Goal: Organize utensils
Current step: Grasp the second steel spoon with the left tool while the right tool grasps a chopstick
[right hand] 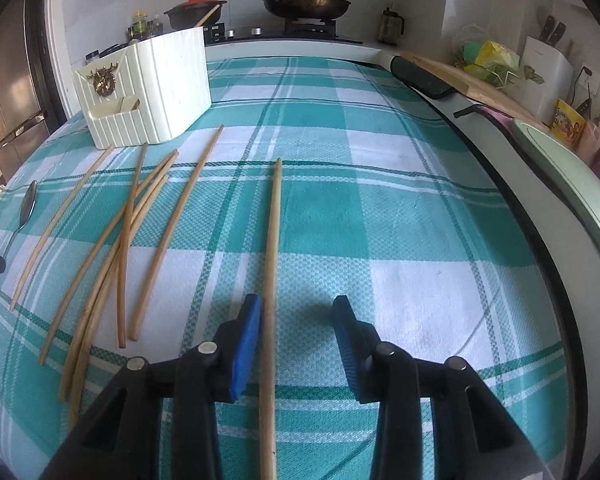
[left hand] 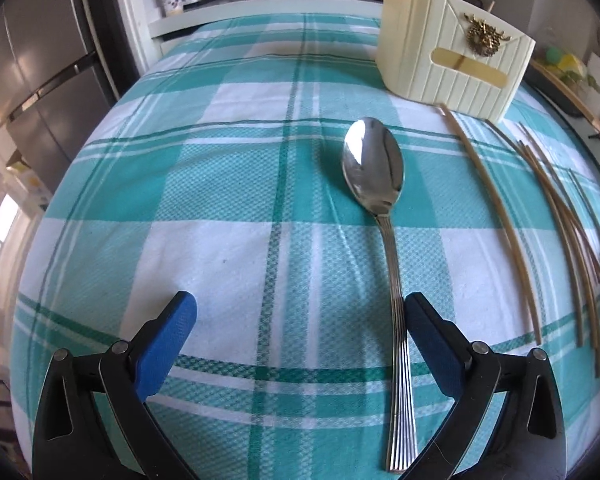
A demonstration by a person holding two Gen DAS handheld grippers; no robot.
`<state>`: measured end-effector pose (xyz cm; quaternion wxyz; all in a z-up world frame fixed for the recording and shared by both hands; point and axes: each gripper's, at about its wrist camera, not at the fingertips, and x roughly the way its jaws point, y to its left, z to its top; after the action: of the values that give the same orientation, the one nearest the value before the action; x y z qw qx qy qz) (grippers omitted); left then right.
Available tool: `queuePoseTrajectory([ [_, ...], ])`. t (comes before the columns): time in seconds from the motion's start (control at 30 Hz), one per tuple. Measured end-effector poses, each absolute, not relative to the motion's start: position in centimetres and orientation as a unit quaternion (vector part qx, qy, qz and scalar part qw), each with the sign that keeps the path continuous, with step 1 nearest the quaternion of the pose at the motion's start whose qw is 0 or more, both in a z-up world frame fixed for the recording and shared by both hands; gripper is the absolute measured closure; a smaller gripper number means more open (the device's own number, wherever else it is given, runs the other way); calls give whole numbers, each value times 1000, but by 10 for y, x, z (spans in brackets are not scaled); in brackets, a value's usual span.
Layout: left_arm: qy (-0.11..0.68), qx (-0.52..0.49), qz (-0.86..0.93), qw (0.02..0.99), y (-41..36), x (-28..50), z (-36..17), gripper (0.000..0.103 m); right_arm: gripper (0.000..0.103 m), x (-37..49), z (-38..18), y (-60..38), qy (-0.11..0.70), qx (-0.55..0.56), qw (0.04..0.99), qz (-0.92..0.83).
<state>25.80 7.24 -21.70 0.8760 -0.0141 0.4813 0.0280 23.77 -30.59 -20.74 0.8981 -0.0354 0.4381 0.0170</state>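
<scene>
A steel spoon (left hand: 374, 168) lies on the checked teal tablecloth (left hand: 220, 184), its handle running between my left gripper's (left hand: 300, 312) open jaws, close to the right finger. My right gripper (right hand: 298, 314) is open over a single wooden chopstick (right hand: 274, 240) that lies between its fingers, next to the left pad. Several more chopsticks (right hand: 140, 232) lie loose to its left and also show in the left wrist view (left hand: 548, 216). A cream ribbed utensil holder (left hand: 452, 56) stands at the back; it shows in the right wrist view (right hand: 152, 88). The spoon shows in the right wrist view (right hand: 28, 204) at far left.
A stove with a pan (right hand: 306, 4) and a clay pot (right hand: 196, 10) stands behind the table. A fridge (left hand: 32, 80) is at the left. A cutting board (right hand: 472, 80), knife block (right hand: 546, 68) and clutter line the right counter.
</scene>
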Motion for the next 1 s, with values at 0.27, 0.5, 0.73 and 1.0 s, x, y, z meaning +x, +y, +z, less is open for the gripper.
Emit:
queuePoseTrajectory([
  [0.27,463,-15,32,885,73,253,-218,0,64,238,-208,-308,437,-27,899,19],
  [0.5,460,-16,31,887,73,252,-218,0,64,238,-209,-307,437,-30,899,17],
  [0.73,462,-14,28,886,73,251,-218,0,64,238,-208,-307,436,-31,899,17],
  [1.0,492,8,1,870,79,259,-216,0,64,243,-205,-306,467,-51,882,43],
])
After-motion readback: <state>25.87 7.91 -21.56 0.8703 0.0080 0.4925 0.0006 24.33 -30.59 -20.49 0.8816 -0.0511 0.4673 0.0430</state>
